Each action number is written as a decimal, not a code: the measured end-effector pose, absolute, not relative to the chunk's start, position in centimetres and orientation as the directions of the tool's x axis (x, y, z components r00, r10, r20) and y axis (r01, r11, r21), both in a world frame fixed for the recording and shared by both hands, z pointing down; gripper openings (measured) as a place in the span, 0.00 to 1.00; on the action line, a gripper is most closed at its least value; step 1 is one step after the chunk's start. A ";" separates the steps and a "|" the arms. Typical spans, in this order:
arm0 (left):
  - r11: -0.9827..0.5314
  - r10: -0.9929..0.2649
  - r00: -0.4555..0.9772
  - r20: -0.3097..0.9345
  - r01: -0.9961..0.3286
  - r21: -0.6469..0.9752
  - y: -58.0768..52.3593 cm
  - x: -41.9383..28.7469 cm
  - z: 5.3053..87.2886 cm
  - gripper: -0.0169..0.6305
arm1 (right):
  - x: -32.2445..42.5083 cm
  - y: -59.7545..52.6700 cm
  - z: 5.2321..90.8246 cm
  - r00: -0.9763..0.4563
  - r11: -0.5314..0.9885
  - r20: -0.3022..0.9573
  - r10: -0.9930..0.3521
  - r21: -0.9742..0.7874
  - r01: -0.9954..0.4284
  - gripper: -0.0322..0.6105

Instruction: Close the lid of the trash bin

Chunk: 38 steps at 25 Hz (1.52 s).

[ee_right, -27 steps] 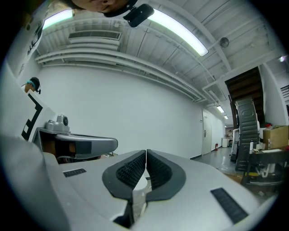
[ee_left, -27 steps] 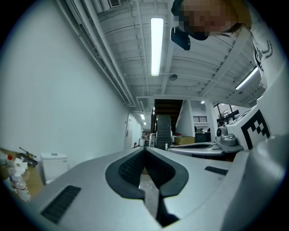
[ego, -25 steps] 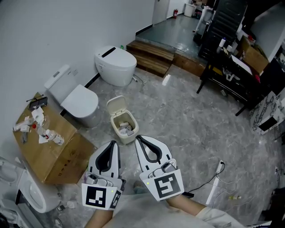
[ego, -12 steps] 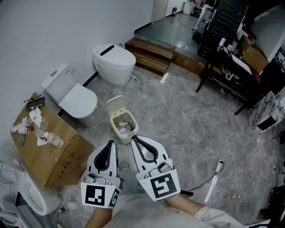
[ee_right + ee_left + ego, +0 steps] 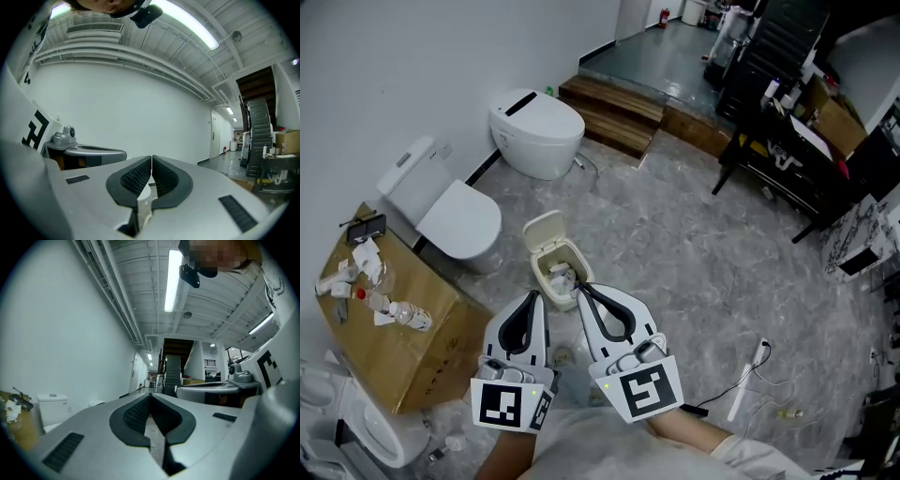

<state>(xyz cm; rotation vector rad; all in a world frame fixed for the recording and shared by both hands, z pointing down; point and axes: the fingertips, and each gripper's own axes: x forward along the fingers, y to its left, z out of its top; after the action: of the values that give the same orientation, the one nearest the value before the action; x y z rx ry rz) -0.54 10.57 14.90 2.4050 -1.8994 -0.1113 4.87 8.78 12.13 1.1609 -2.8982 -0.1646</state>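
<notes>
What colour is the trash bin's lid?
Cream; the lid shows best in the head view.

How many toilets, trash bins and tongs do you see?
Toilets: 2 whole ones; a white thing at the bottom-left edge is cut off, not counted.
Trash bin: 1, lid up.
Tongs: 2, left tongs and right tongs, both shut.
Total: 5.

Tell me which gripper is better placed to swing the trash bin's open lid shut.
Probably the right gripper: its shut, empty jaws reach the near rim of the trash bin, close to the raised lid. The left gripper, also shut, sits short of the bin, off to its side.
</notes>
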 end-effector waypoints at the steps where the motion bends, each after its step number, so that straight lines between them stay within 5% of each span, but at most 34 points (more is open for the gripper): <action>1: -0.235 -0.972 0.235 -0.009 -0.967 0.102 9.8 -0.7 15.0 0.05 | 4.7 8.0 12.2 -0.721 0.716 -0.025 -0.693 0.101 -0.691 0.10; 18: -0.351 -0.935 0.355 0.024 -0.931 0.105 0.1 -3.7 16.6 0.05 | 2.2 -1.5 14.2 -0.624 0.622 0.005 -0.782 0.076 -0.779 0.10; 38: -0.283 -0.958 0.287 0.029 -0.954 0.098 -6.3 -7.5 20.6 0.05 | -1.7 -8.4 18.8 -0.720 0.722 0.056 -0.691 0.099 -0.685 0.10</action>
<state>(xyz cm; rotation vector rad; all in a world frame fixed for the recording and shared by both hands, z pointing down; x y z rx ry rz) -7.49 -6.34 20.61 2.4416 -1.8201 -0.0542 -1.71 -8.41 18.82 1.1346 -2.8315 -0.1089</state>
